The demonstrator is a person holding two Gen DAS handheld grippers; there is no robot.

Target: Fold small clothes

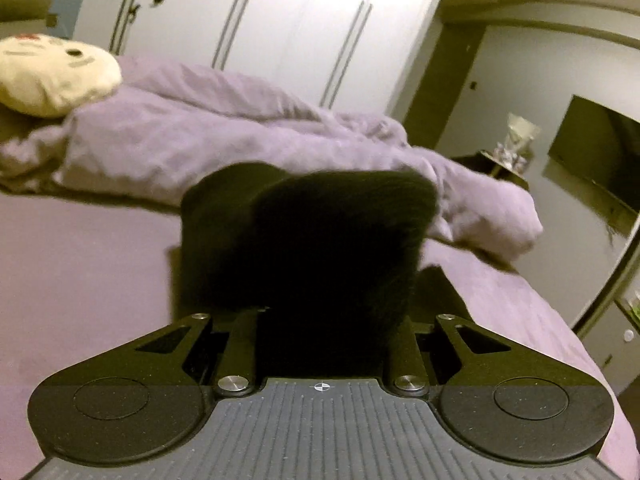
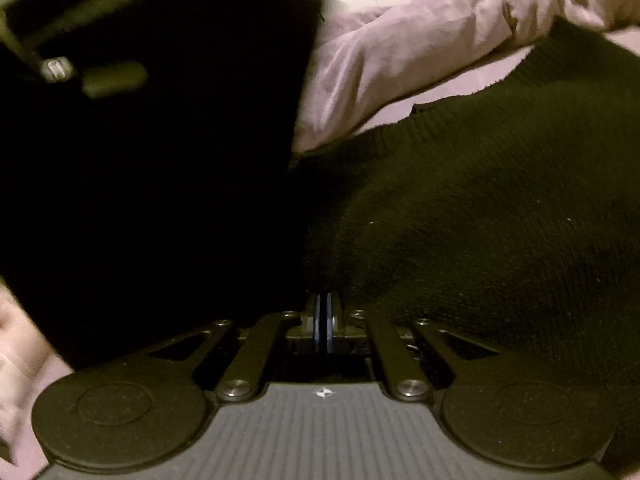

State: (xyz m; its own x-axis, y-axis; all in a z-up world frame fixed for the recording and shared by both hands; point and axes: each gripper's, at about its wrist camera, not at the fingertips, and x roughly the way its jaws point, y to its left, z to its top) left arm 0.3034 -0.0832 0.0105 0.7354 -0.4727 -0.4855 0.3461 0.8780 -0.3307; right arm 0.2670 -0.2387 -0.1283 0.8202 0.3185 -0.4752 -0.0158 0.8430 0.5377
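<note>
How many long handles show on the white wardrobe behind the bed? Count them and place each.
3 pairs: one pair on the wardrobe at the left, one at the middle, one at the right. More may be hidden beyond the frame.

You find no readable text, brand, label or number in either view. The only sign is a small round crosshair mark [image 1: 319, 386] printed on the ribbed grey plate [image 1: 320, 432] of your left tool, and a like mark [image 2: 321, 393] on the plate [image 2: 320, 436] of your right.
</note>
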